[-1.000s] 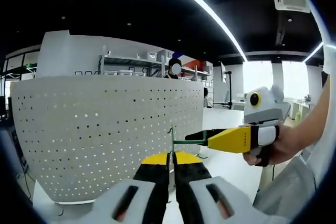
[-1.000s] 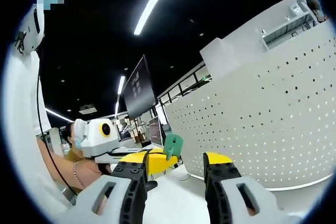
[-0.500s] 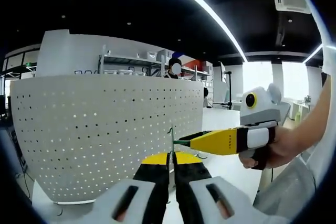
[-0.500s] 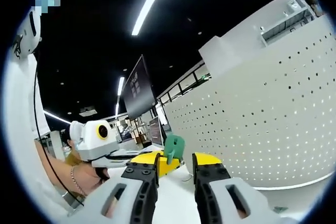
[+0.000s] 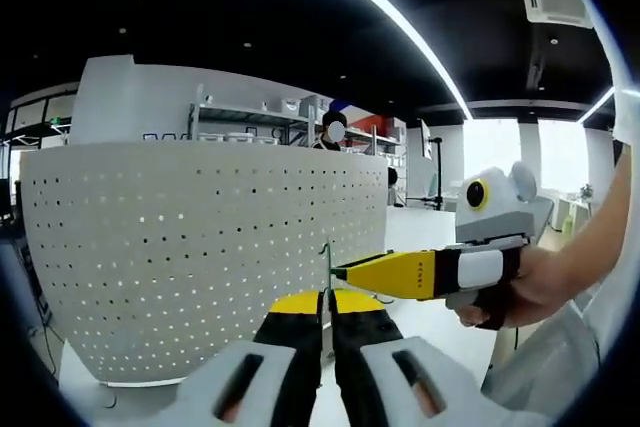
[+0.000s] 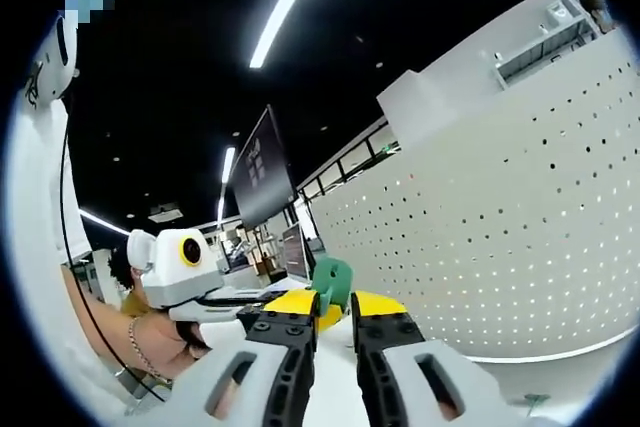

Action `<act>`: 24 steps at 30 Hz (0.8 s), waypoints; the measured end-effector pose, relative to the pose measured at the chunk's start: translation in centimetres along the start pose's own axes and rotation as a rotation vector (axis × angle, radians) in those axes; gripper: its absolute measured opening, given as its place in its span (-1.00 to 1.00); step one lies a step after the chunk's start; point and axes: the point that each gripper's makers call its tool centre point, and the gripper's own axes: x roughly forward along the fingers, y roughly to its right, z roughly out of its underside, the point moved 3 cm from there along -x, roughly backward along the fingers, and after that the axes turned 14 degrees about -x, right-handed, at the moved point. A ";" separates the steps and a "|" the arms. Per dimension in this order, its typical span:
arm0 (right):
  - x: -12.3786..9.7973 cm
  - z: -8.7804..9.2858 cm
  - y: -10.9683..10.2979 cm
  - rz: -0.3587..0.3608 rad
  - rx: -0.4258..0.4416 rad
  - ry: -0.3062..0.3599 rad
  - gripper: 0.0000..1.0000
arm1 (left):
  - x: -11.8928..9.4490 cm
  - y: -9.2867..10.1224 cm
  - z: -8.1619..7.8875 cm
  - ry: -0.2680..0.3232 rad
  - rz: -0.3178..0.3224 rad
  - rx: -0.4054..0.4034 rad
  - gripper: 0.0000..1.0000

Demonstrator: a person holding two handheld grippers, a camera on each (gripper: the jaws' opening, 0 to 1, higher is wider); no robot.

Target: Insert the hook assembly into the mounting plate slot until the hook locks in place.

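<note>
Left gripper view looks along the left claw (image 5: 326, 309), whose jaws are pressed together on the thin green edge of the hook assembly (image 5: 326, 269), standing just in front of the white perforated mounting plate (image 5: 200, 247). From the right, the right claw (image 5: 345, 270) reaches in with its yellow tips meeting at that same green piece.

In the right gripper view, the right claw (image 6: 331, 309) has its 2 jaws nearly closed on the green hook assembly (image 6: 331, 280), with the mounting plate (image 6: 500, 237) curving away on the right and the other gripper held in a hand (image 6: 165, 332) at the left.

The step looks like a handover or joint grip, ahead of insertion. Next, the hook's tabs need lining up with holes in the plate, then a firm push until it seats. The white desk (image 5: 430, 322) lies beyond.
</note>
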 end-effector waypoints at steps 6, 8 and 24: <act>0.1 0.0 -0.1 0.000 -0.009 0.002 -0.87 | 0.1 0.1 0.0 0.002 0.000 -0.004 -0.97; 0.1 -0.1 -0.3 -0.002 -0.016 0.004 -0.91 | 0.1 0.1 0.0 0.002 -0.002 -0.005 -0.97; 0.4 -0.6 -0.1 0.036 0.018 0.019 -0.96 | 0.1 0.2 -0.2 0.027 -0.029 -0.025 -0.97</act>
